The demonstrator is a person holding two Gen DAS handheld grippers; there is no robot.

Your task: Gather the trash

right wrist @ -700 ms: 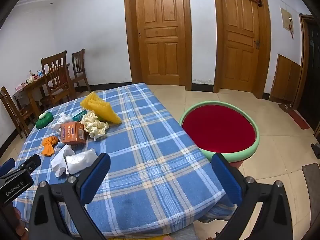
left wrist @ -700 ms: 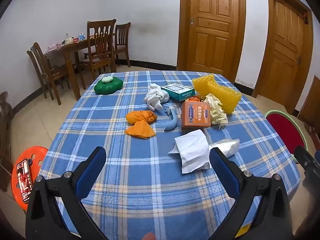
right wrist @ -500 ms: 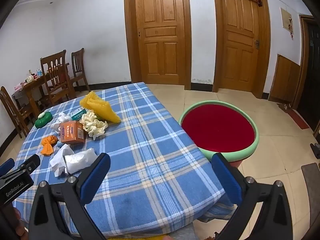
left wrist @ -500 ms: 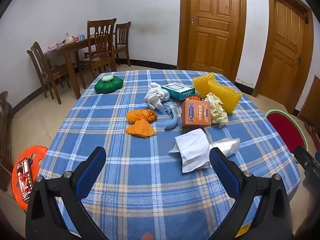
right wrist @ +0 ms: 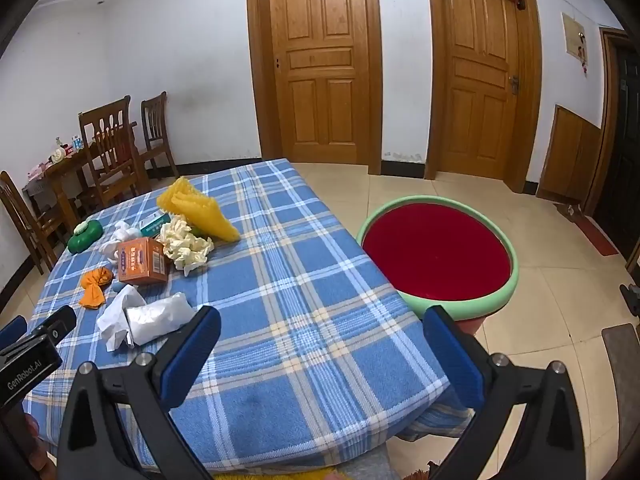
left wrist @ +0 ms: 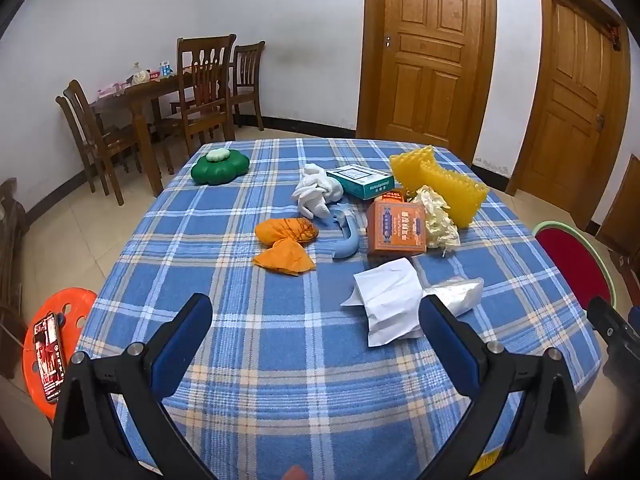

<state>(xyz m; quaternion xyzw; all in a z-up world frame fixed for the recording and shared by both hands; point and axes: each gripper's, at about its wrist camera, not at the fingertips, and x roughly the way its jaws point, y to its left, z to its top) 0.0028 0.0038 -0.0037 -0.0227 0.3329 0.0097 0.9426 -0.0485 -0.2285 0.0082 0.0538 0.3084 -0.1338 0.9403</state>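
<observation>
Trash lies on a blue plaid tablecloth: crumpled white paper beside a silvery wrapper, orange peels, an orange box, a teal box, yellow foam netting, cream crumpled paper, a white tissue wad and a blue plastic piece. My left gripper hovers open over the near table, short of the white paper. My right gripper is open above the table's right corner. A red basin with a green rim stands beside the table.
A green flower-shaped object rests at the table's far left. An orange stool holding a phone stands on the floor at left. Wooden chairs and a dining table fill the far corner. Two wooden doors line the back wall.
</observation>
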